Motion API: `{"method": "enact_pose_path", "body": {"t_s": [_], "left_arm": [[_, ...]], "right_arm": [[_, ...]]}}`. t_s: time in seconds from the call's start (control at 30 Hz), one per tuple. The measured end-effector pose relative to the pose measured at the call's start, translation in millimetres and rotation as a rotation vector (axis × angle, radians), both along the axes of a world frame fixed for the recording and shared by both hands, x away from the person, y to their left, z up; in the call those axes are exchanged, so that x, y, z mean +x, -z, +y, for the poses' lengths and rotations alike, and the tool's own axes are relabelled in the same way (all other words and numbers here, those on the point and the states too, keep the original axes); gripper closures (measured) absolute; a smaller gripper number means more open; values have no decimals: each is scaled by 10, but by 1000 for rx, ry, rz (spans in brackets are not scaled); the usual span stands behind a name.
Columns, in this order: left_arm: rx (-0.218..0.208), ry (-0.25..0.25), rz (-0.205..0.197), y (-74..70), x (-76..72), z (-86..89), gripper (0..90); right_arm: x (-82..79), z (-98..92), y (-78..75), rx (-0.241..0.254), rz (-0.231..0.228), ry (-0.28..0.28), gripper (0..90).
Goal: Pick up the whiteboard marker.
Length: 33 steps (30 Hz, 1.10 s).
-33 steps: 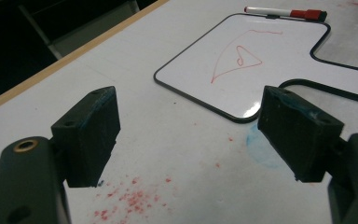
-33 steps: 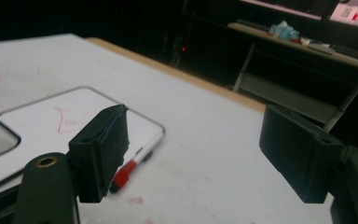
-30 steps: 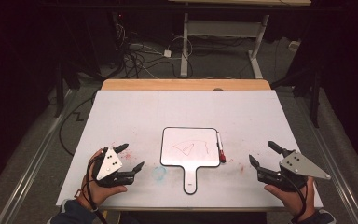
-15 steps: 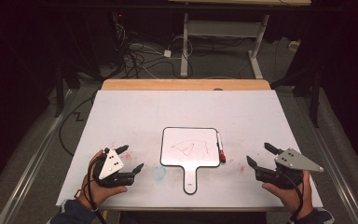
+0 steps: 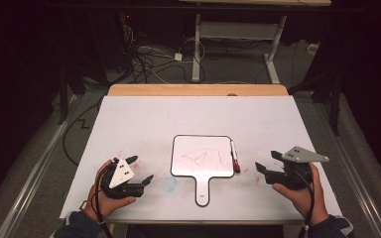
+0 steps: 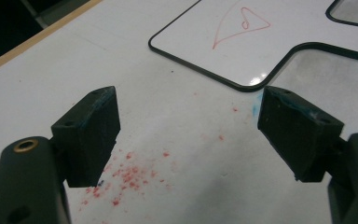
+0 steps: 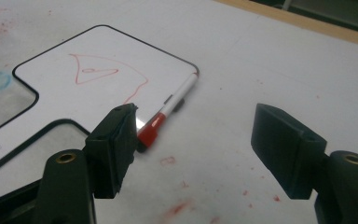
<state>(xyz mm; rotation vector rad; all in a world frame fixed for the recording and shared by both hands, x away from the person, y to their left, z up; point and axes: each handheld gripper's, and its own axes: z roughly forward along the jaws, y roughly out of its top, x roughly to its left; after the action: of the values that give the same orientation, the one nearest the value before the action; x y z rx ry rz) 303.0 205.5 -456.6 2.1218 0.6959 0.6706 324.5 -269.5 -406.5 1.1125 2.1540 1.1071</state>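
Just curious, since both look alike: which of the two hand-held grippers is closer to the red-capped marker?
The right hand-held gripper. The marker lies along the whiteboard's right edge, while the left hand-held gripper sits beyond the opposite edge.

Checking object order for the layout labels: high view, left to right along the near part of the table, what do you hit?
Left gripper, black, jaws open → faint blue ring mark on the white tabletop → small white handled whiteboard with a red scribble → red-capped white marker along its right edge → right gripper, black, jaws open.

A lab-like room: a white-topped table (image 5: 144,119) under light, loose cables (image 5: 149,62) on dark floor behind.
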Motion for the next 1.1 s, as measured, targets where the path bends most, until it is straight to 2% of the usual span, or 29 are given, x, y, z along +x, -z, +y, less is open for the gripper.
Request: {"method": "enact_pose_path", "body": {"t_s": [0.07, 0.1, 0.13, 0.17, 0.2, 0.23, 0.37, 0.57, 0.67, 0.77, 0.97, 1.1], "left_arm": [[8, 2, -4, 4, 0, -10, 199], [8, 2, -5, 4, -2, -12, 199], [8, 2, -5, 3, -2, -13, 199], [9, 2, -4, 4, -1, -13, 199], [11, -1, -6, 6, 1, -13, 199], [14, -2, -5, 8, 3, -12, 199], [23, -3, -6, 20, 1, -17, 199], [30, 0, -9, 20, -10, -17, 199], [35, -4, -7, 24, -5, -14, 199], [34, -5, 0, 32, -3, -20, 199], [62, -7, -4, 45, -5, -40, 200], [78, -3, -4, 54, -5, -56, 202]], "right_arm": [[52, 18, -4, 3, 16, -2, 323], [147, 47, -4, 22, 54, 5, 326], [190, 61, -1, 27, 68, 7, 331], [190, 61, -1, 27, 68, 7, 331], [236, 74, 7, 27, 85, 9, 332], [319, 107, 28, 28, 122, 15, 336], [449, 196, 89, 11, 177, 25, 358], [570, 278, 151, -5, 215, 31, 379], [641, 320, 201, -18, 250, 34, 413], [674, 374, 244, -24, 266, 31, 437], [739, 441, 370, -40, 318, 20, 486], [772, 461, 410, -39, 333, 15, 505]]}}
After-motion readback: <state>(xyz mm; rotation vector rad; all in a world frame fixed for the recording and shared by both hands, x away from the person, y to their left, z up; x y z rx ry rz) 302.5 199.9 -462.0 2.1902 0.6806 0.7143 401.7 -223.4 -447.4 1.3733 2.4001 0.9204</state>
